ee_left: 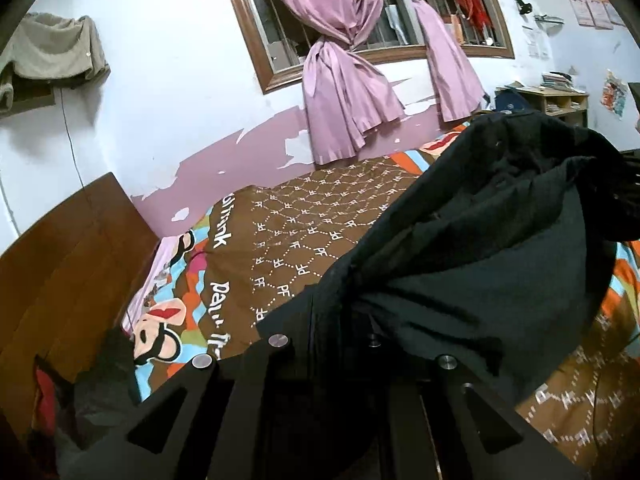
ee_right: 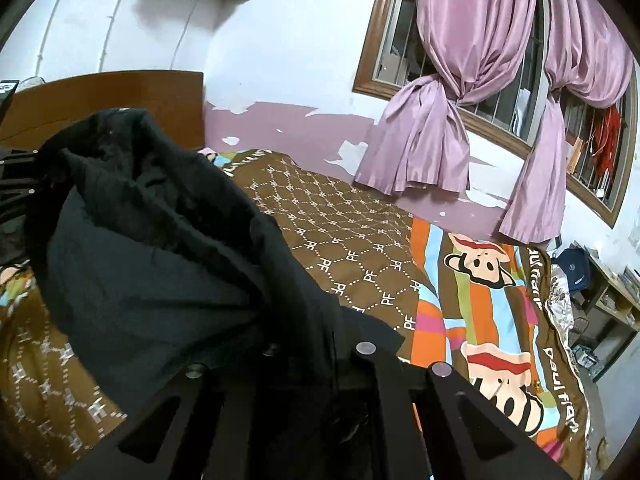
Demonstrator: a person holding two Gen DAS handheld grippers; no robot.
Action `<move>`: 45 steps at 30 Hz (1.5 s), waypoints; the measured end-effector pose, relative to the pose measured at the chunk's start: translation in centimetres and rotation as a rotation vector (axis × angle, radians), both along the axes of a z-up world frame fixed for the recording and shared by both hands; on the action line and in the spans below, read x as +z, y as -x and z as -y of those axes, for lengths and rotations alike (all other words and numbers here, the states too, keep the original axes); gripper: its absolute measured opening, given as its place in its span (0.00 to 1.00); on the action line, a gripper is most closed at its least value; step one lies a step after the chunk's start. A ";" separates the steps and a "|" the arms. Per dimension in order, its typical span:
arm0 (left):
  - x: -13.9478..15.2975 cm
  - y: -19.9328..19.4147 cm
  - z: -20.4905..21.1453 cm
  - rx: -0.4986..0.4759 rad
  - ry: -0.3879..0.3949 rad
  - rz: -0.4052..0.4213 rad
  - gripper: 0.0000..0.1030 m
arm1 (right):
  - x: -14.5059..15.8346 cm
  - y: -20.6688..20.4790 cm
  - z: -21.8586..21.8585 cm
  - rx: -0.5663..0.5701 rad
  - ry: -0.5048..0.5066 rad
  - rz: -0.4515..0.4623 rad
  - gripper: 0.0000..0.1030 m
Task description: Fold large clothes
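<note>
A large black garment (ee_left: 480, 248) hangs bunched above the bed, stretched between my two grippers. In the left wrist view my left gripper (ee_left: 332, 344) is at the bottom centre, shut on one edge of the cloth, which drapes over its fingertips. The garment rises to the right, where part of the other gripper (ee_left: 628, 188) shows at the frame edge. In the right wrist view the same black garment (ee_right: 160, 248) runs up and left from my right gripper (ee_right: 316, 354), which is shut on its cloth. The left gripper (ee_right: 16, 184) peeks out at the far left.
Below lies a bed with a brown patterned blanket (ee_left: 304, 232) with cartoon-monkey borders (ee_right: 488, 272). A wooden headboard (ee_left: 60, 264) stands at one end. Pink knotted curtains (ee_right: 460, 92) hang over a barred window. A low shelf (ee_left: 560, 102) sits beyond the bed's foot.
</note>
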State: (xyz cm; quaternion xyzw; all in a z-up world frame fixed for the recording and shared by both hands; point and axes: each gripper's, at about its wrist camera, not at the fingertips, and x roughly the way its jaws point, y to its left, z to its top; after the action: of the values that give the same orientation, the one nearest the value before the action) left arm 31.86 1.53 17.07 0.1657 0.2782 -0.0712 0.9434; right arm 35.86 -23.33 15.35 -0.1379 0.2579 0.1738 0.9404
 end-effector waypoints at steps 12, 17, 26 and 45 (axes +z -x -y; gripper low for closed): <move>-5.4 -8.6 -0.6 0.047 0.025 -0.017 0.05 | -6.0 -8.2 -1.4 -0.050 0.020 -0.040 0.08; -7.9 -10.9 -1.0 0.066 0.058 -0.045 0.06 | -8.5 -10.7 -1.5 -0.058 0.009 -0.070 0.09; -9.5 -12.5 -1.4 0.085 0.082 -0.060 0.13 | -11.3 -12.7 -1.9 -0.054 0.004 -0.117 0.12; -6.4 -5.8 -4.0 0.030 0.342 0.067 0.87 | -7.5 -7.7 0.7 -0.038 -0.160 -0.017 0.89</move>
State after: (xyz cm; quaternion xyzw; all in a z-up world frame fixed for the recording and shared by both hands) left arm 37.61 5.57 10.66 0.0009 0.2327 -0.0977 0.9676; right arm 43.56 -24.01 7.89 -0.0561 0.2536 0.1774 0.9493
